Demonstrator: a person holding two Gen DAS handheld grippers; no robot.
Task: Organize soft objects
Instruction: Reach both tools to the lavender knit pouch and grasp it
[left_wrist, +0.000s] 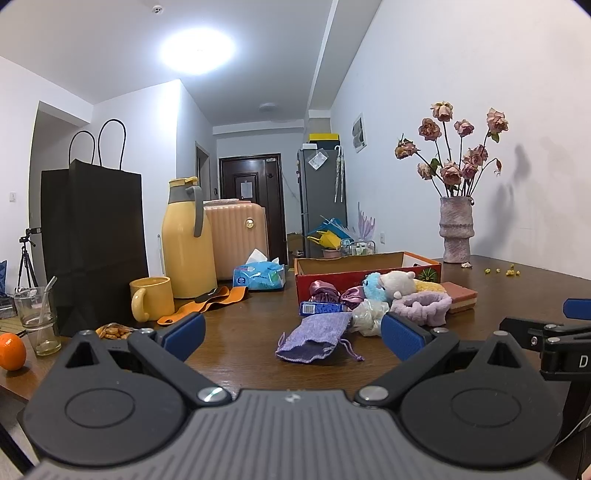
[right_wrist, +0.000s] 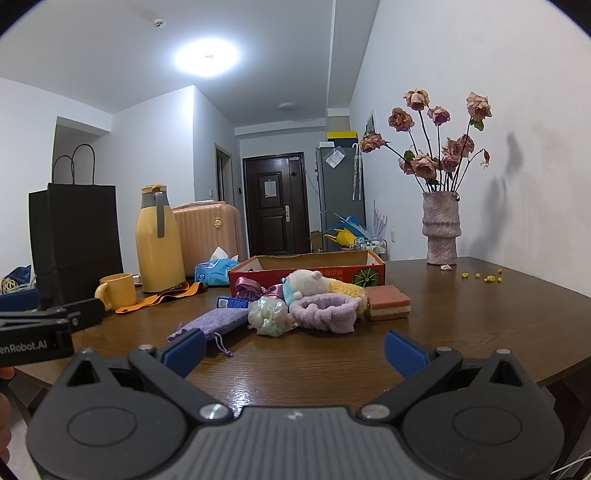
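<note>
A heap of soft things lies on the brown table in front of a red cardboard box (left_wrist: 369, 273) (right_wrist: 306, 271). Nearest is a lilac drawstring pouch (left_wrist: 314, 338) (right_wrist: 212, 322). Behind it sit a pearly scrunchie (left_wrist: 367, 315) (right_wrist: 267, 314), a lilac fluffy headband (left_wrist: 421, 304) (right_wrist: 325, 308), a white plush toy (left_wrist: 397, 282) (right_wrist: 308, 282), purple satin scrunchies (left_wrist: 325, 290) (right_wrist: 251, 288) and a layered sponge (left_wrist: 460, 295) (right_wrist: 389, 302). My left gripper (left_wrist: 293, 334) is open, just short of the pouch. My right gripper (right_wrist: 295, 350) is open over bare table, short of the heap.
At the left stand a black paper bag (left_wrist: 92, 243), a yellow thermos (left_wrist: 188, 243), a yellow mug (left_wrist: 151, 299), a glass (left_wrist: 37, 321) and an orange (left_wrist: 11, 350). A tissue pack (left_wrist: 258, 275) and an orange strap (left_wrist: 207, 301) lie mid-table. A vase of dried roses (right_wrist: 441, 232) stands at the far right.
</note>
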